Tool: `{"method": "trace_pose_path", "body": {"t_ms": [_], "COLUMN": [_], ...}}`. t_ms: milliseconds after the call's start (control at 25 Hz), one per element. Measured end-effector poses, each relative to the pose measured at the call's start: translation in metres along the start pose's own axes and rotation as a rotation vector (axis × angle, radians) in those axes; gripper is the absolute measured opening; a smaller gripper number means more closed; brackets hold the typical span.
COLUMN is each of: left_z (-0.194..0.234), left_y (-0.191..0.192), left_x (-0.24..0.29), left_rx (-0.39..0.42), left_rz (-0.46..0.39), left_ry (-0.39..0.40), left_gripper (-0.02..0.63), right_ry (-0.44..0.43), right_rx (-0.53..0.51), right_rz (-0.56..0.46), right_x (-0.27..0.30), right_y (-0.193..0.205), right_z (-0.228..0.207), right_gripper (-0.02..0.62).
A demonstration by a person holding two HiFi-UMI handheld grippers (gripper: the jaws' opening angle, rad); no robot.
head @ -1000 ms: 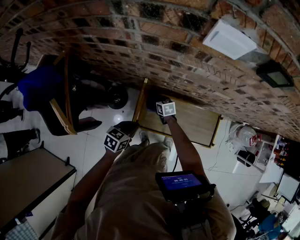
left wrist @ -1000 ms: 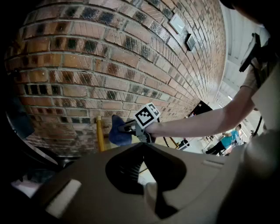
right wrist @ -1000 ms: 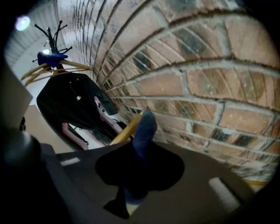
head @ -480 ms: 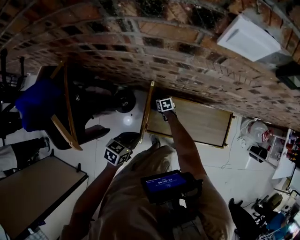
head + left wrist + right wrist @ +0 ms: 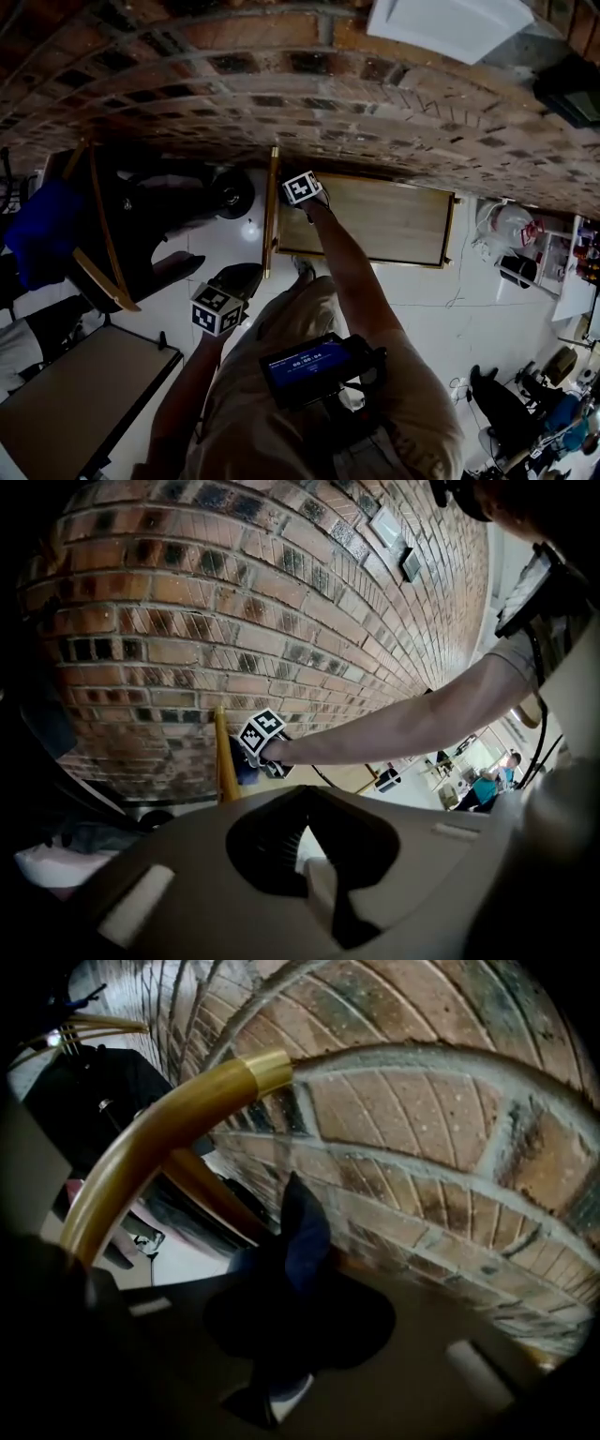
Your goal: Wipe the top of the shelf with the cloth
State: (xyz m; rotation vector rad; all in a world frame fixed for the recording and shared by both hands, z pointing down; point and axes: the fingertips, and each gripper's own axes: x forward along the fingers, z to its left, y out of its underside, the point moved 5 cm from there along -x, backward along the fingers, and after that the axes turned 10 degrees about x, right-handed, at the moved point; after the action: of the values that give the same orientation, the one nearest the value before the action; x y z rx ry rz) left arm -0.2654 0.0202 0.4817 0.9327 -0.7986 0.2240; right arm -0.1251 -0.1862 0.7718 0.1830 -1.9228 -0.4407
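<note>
- Dim room; rough red-brick wall [image 5: 234, 103] runs across 12 o'clock in the head view, white tiled floor below.
- Light wooden rectangular shelf top [image 5: 384, 220] sits flush under the wall, with a golden metal rail [image 5: 271, 211] at its 9 o'clock end.
- Right gripper [image 5: 291, 1316]: jaws clamped on a dark blue cloth [image 5: 302, 1227], at the shelf's 10 o'clock corner, close to rail and bricks.
- Left gripper [image 5: 305, 850]: jaws closed together, nothing between them; hangs at 8 o'clock, well off the shelf.
- Risk, judged: only a bunched fold looks pinched, so drag on the wood may pull it free.
- Risk: tight corner, so the jaws may knock rail or brick.
- Risk: the 3 o'clock end gets missed.
</note>
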Motion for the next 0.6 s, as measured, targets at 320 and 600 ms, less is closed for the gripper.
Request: {"method": "trace_pose_path", "body": {"t_ms": [320,600], "left_z": [-0.015,-0.029], "left_y": [-0.012,-0.021], "left_x": [0.016,0.032], "left_rx": [0.008,0.003], "left_rz": [0.007,0.016], "left_ry": [0.009,0.011], "left_gripper": [0.0,0.0], "right_ry": [0.003,0.013], "right_rx": [-0.008,0.002], "right_rz": [-0.036,-0.036], "right_x": [-0.012,-0.029], "right_y": [0.006,0.022], "right_z": [-0.016,-0.047], "right_gripper": [0.066,0.064]}}
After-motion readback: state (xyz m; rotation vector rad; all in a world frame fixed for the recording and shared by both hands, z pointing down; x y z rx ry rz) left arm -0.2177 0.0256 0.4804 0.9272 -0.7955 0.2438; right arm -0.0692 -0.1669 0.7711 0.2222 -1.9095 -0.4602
